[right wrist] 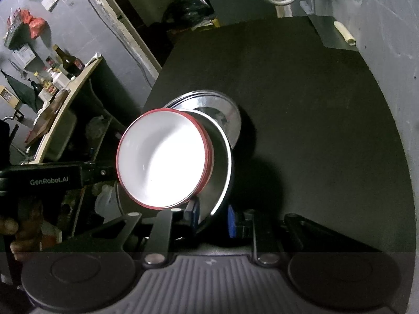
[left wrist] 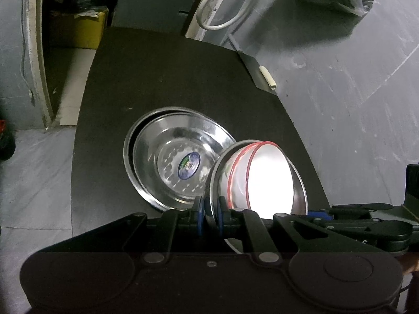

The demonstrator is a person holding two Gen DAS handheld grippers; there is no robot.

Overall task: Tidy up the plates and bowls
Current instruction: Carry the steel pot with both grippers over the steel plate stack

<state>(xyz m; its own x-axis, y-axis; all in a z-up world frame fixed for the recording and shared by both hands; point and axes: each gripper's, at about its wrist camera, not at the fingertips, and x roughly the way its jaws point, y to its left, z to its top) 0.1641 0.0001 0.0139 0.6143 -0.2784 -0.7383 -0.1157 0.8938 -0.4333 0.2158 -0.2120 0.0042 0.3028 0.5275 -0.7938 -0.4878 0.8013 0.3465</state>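
Rim of steel bowl [left wrist: 298,191] sits pinched in left gripper [left wrist: 209,209].

We count two steel plates [left wrist: 167,162] stacked on the desk [left wrist: 162,73], one steel bowl [left wrist: 298,191], and two red-rimmed white bowls [left wrist: 269,178] nested inside it. We also see two hand-held grippers [left wrist: 209,209] and one white hose loop [left wrist: 222,5].

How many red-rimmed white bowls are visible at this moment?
2. Both red-rimmed white bowls are nested together inside the steel bowl that the left gripper clamps by its rim, lifted beside the steel plates on the black table. More could hide underneath.
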